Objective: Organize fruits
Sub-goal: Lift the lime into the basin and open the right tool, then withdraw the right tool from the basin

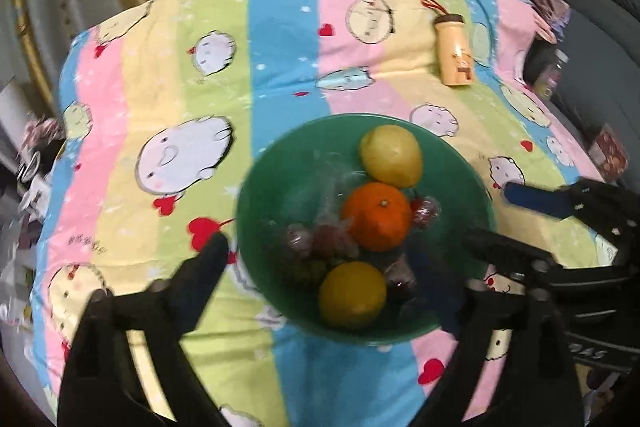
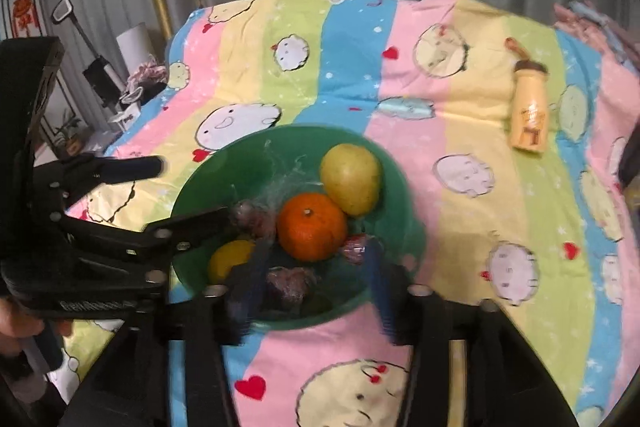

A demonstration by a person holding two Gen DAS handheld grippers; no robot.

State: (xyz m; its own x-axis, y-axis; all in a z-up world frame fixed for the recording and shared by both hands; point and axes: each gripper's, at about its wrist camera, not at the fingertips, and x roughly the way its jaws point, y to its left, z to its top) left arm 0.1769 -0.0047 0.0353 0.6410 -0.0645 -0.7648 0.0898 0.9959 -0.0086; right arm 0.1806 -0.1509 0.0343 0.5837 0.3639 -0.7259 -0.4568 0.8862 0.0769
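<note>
Left wrist view: the left gripper [image 1: 340, 259] stands wide open and empty, one finger outside the near-left rim of the green bowl [image 1: 264, 187], the other over its right side.
Right gripper [image 2: 312, 267]: open about as wide as one fruit, holding nothing; both blue-padded fingers reach over the near rim into the bowl [image 2: 200, 179].
Fruit location: all of it lies in the bowl, directly ahead of and below both grippers.
Contents: a pear [image 1: 391, 155] at the far side, an orange [image 1: 377, 215] in the middle, a lemon [image 1: 352, 294] nearest the left gripper, and wrapped dark grapes [image 1: 320, 247] with a red wrapped piece [image 1: 425, 209].
Key relation: seen from the right wrist, the grapes [image 2: 290, 283] sit between the right fingers and the orange [image 2: 312, 226] just beyond their tips, so the right hand looks the nearer for either.
Long axis: the pear [image 2: 351, 178] lies tilted, stem end away from the gripper; the orange and lemon [image 2: 230, 261] are round, so no preferred angle.
Blur: both views are smeared; whether any finger touches fruit cannot be told.
Surface: a soft striped cartoon bedsheet [image 1: 160, 107], likely to give under the bowl.
Also on it: a small bottle [image 1: 455, 53] lying well beyond the bowl, to the right.
Room: grey curtains behind, clutter at both sides.
</note>
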